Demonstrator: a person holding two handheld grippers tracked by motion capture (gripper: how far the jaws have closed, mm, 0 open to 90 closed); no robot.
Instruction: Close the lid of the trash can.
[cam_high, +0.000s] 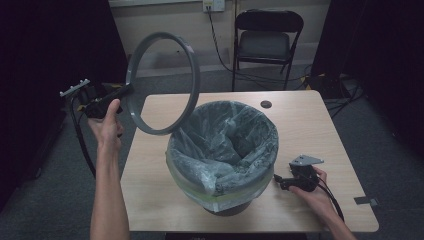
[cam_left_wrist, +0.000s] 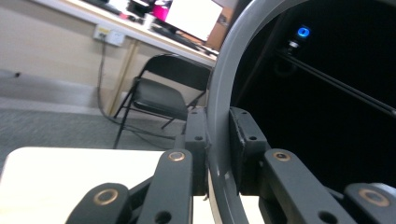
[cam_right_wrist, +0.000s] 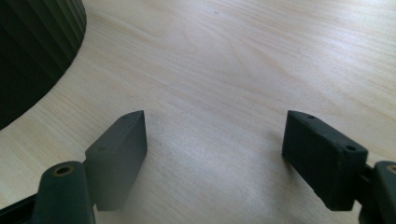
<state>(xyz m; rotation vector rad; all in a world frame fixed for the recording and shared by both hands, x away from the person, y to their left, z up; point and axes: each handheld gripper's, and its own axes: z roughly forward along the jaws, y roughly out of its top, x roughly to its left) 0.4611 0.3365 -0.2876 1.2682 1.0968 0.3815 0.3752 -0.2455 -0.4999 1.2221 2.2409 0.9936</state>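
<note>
The grey ring (cam_high: 162, 82) hangs in the air, up on its edge, left of and above the bin (cam_high: 223, 150). The left gripper (cam_high: 120, 93) pinches its rim between its jaws. The bin has a bag (cam_high: 225, 137) inside and stands on the counter (cam_high: 305, 125). Near right, the right gripper (cam_high: 276, 180) rests on the counter, jaws spread wide with nothing between them.

The round grey plastic ring (cam_high: 163, 82) looks smooth and matt. The thin crinkled plastic bag (cam_high: 225, 142) has a faint sheen — the pale wood-grain table (cam_high: 320, 125) is smooth, the ribbed dark bin (cam_right_wrist: 32, 51) matt.
</note>
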